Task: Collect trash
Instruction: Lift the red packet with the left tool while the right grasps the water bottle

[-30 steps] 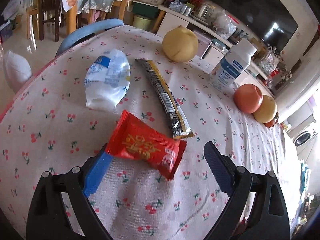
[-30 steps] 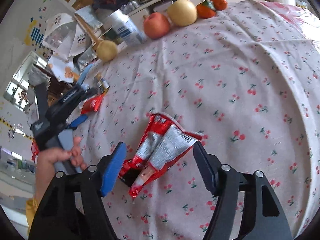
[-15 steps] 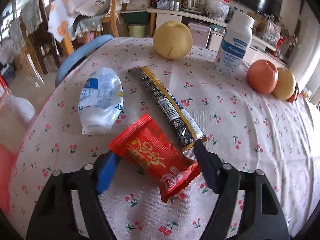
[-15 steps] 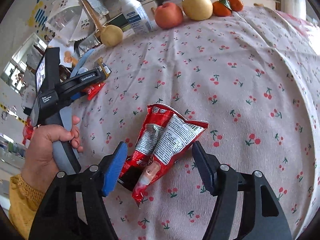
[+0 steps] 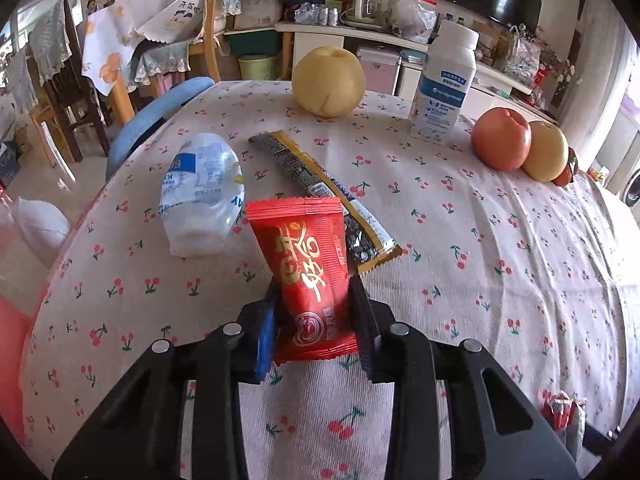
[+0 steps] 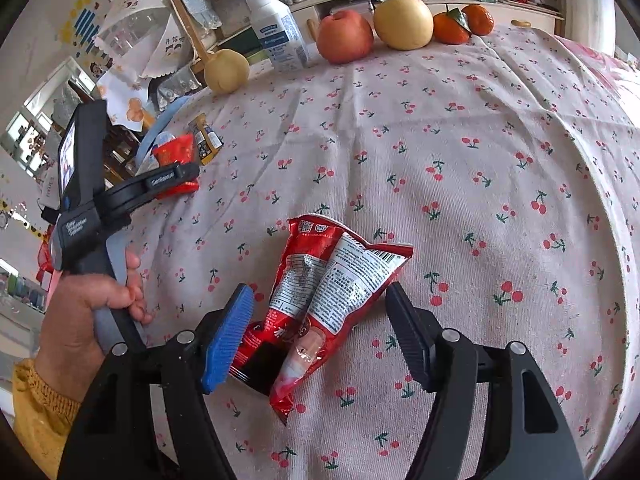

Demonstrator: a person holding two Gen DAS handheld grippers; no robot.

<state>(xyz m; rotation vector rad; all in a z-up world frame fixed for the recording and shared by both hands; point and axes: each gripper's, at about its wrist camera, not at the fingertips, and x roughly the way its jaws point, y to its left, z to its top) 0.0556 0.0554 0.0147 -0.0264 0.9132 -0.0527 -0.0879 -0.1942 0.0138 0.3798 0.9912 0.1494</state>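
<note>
On the cherry-print tablecloth [image 5: 500, 240], the left gripper [image 5: 314, 308] closes, pinching a red snack packet [image 5: 308, 256]; the right gripper [image 6: 320, 320], jaws opening, straddles a crumpled red wrapper [image 6: 332, 280] without pressing it. Lifting the packet looks next, with the flattened bottle [image 5: 202, 196] and long dark wrapper [image 5: 320, 184] beyond uncollected.

On the table [image 5: 520, 264], a pouch [image 5: 202, 196] lies left of a wrapper [image 5: 320, 192], a pear [image 5: 328, 80] behind.
</note>
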